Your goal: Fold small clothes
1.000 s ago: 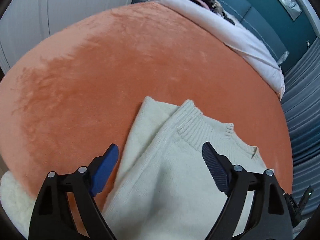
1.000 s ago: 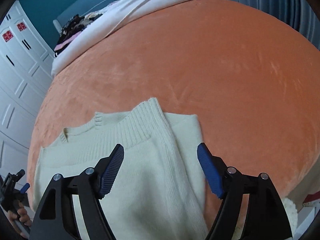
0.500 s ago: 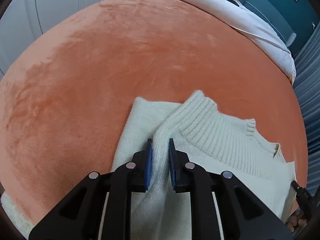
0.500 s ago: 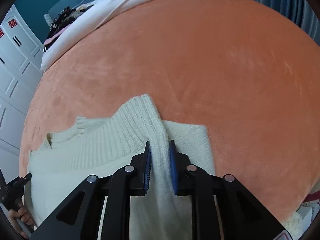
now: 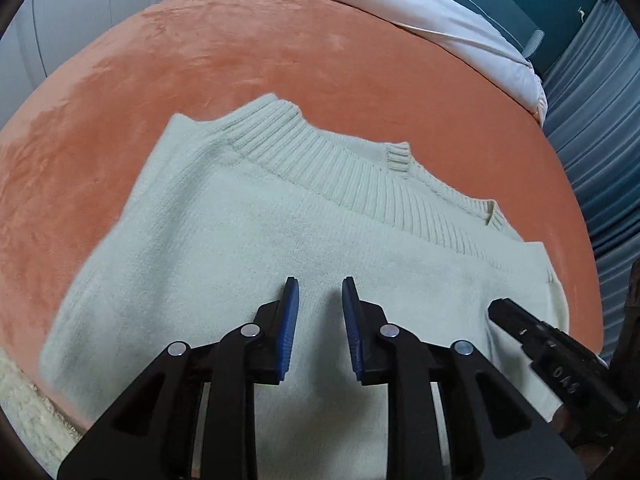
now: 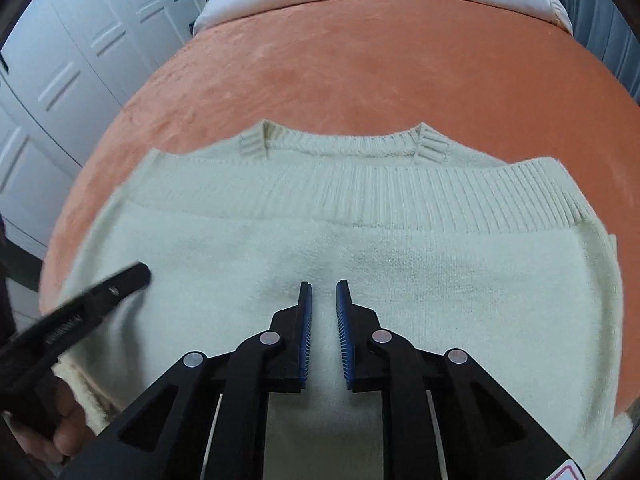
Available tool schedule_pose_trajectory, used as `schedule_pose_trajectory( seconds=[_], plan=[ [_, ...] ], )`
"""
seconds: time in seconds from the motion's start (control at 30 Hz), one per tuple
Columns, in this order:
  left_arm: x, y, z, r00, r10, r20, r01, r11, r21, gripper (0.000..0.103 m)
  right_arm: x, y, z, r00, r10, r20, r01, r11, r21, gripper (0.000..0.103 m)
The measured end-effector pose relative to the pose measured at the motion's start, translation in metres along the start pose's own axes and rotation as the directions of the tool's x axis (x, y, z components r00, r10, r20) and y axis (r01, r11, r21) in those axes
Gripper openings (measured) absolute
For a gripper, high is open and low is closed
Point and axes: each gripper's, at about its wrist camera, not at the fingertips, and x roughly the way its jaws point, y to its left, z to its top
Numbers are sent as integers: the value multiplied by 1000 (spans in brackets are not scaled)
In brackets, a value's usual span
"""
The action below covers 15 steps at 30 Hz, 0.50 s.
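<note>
Both sleeves that stood folded inward a second ago now lie hidden under the cream knitted sweater (image 5: 248, 240), whose lower half has been carried up over them so that its ribbed hem (image 5: 352, 184) runs across just below the ribbed neckline (image 6: 344, 144). Half a second ago each gripper pinched a ridge of knit between its blue pads; now both have come to the middle of the folded garment. In the left wrist view the left gripper (image 5: 320, 292), black with blue ribbed pads, hangs over the plain knit with a narrow gap between its fingertips, its jaws opening, and the fabric seen through the gap lies flat beneath rather than pressed by the pads. In the right wrist view the right gripper (image 6: 322, 292) shows an even narrower gap, its jaws closing, and here too the pads stand clear of the knit, which lies smooth under them. Each view catches the other tool at its edge, and a person's hand (image 6: 60, 436) grips the left one at lower left. That sweater rests flat near the close edge of the orange plush blanket (image 5: 320, 64) covering the bed, with a white quilt (image 5: 420, 12) bunched at the far end and white panelled wardrobe doors (image 6: 80, 52) beyond.
</note>
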Motion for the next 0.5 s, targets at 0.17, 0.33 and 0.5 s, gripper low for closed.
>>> schedule_pose_trajectory(
  seconds=[0.17, 0.33, 0.5],
  plan=[
    [-29, 31, 2, 998, 21, 56, -17, 997, -74, 34, 0, 24, 6, 1000, 13, 18, -12, 999, -46, 13],
    [-46, 82, -5, 997, 69, 47, -59, 982, -180, 37, 31, 25, -8, 998, -32, -58, 28, 998, -63, 14],
    [-55, 122, -24, 997, 36, 69, -14, 956, -292, 69, 16, 35, -1, 999, 4, -48, -6, 999, -41, 13]
  ],
)
